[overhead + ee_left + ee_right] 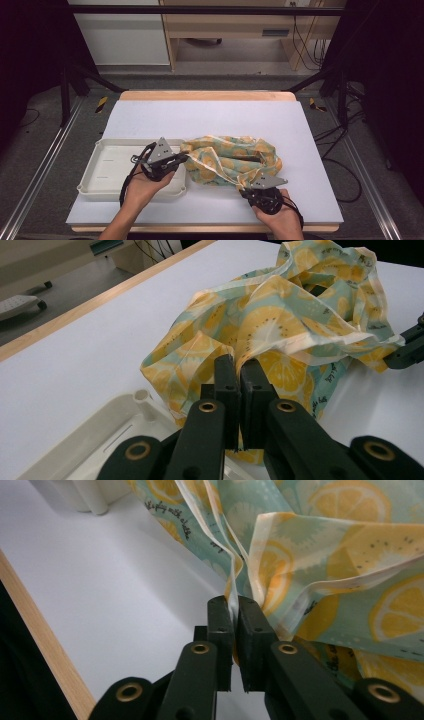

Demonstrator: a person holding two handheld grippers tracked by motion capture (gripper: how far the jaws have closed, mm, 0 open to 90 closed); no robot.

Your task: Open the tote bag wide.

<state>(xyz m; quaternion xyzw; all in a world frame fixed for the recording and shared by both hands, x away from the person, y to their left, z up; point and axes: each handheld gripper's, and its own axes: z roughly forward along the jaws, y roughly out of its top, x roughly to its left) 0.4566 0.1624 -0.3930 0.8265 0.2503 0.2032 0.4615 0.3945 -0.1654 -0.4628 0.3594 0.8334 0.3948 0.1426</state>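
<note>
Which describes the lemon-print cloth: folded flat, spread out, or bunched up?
Bunched up: the cloth lies crumpled in loose folds beside the tray.

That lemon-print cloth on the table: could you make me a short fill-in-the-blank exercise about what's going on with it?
1. The lemon-print cloth is pinched by ____ grippers.
2. The left gripper holds the cloth's edge beside a white ____.
3. The tray holds ____.
4. The right gripper grips the cloth near the table's ____ wooden edge.

Missing words: two; tray; nothing; near

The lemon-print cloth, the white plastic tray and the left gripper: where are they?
Lemon-print cloth (pixel 235 157), high view, on its crumpled middle.
White plastic tray (pixel 100 172), high view, on its bare floor.
Left gripper (pixel 238 371), left gripper view, between its jaw tips.
</note>
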